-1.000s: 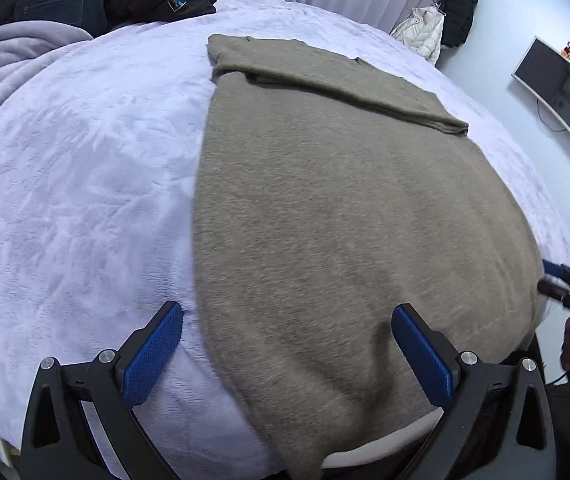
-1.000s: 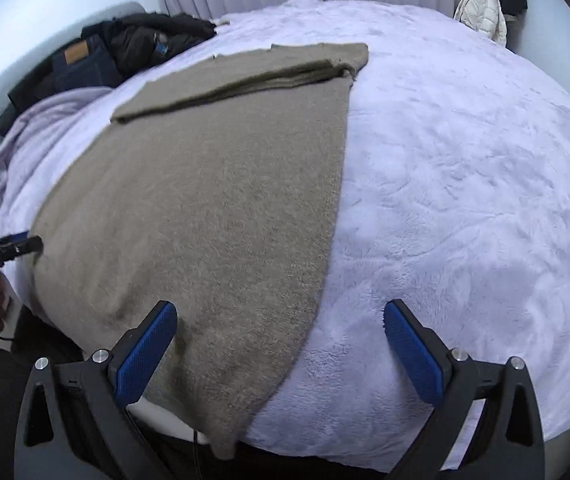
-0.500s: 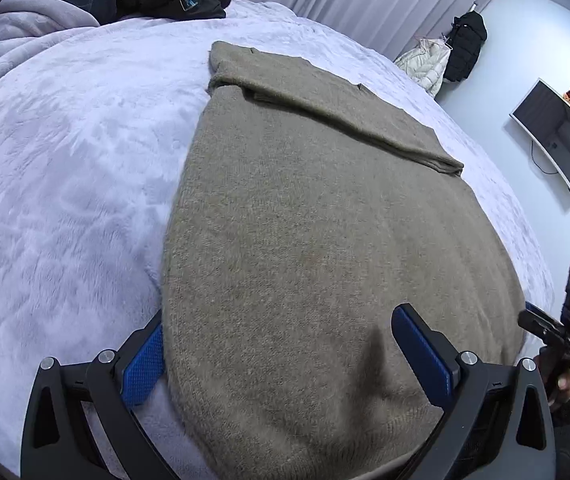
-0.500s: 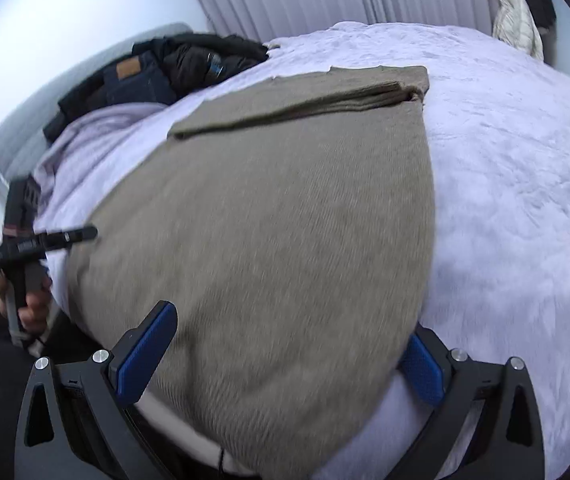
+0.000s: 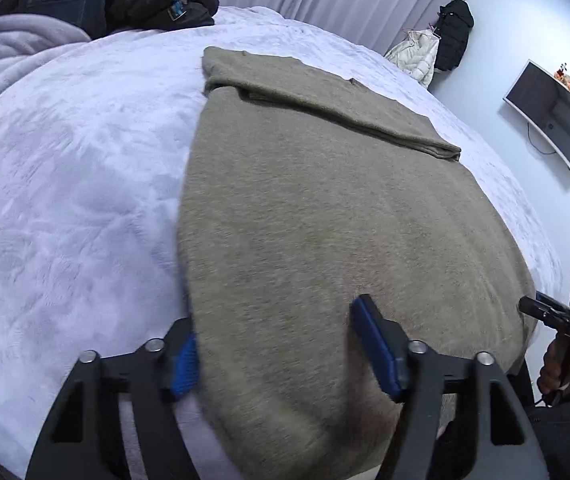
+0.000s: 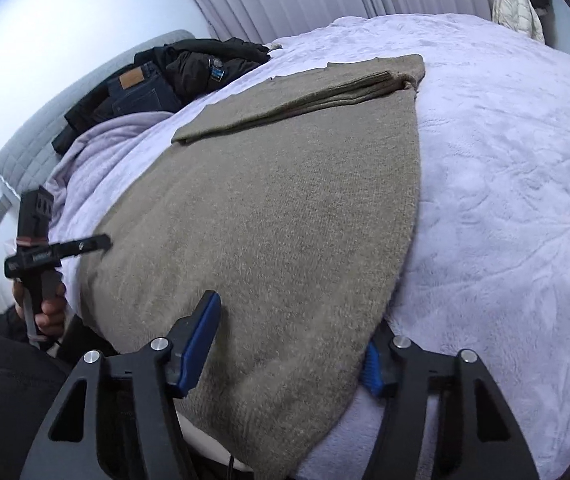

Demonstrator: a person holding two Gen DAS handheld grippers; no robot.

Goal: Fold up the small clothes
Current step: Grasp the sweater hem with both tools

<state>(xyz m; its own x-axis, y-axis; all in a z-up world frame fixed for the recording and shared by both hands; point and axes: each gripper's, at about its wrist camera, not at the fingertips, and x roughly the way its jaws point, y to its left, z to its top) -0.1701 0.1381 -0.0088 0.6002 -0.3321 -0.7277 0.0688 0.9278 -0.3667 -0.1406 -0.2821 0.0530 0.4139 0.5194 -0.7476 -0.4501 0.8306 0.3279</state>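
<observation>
With the far end of the sweater [image 5: 325, 208] already folded over on the bed [image 5: 65, 200], both grippers, left [image 5: 277, 352] and right [image 6: 289, 344], straddle its near corners, jaws open; remaining folds outstanding.

Sweater [image 5: 325, 208] [image 6: 285, 208]: olive-brown knit, fuzzy texture, lying flat on the bed w/ body spread smooth. Far end has sleeves folded across the top as a layered band running the full width. Near hem reaches the bed edge and droops over it a bit. Both long side edges straight; no big wrinkles in the body.
</observation>
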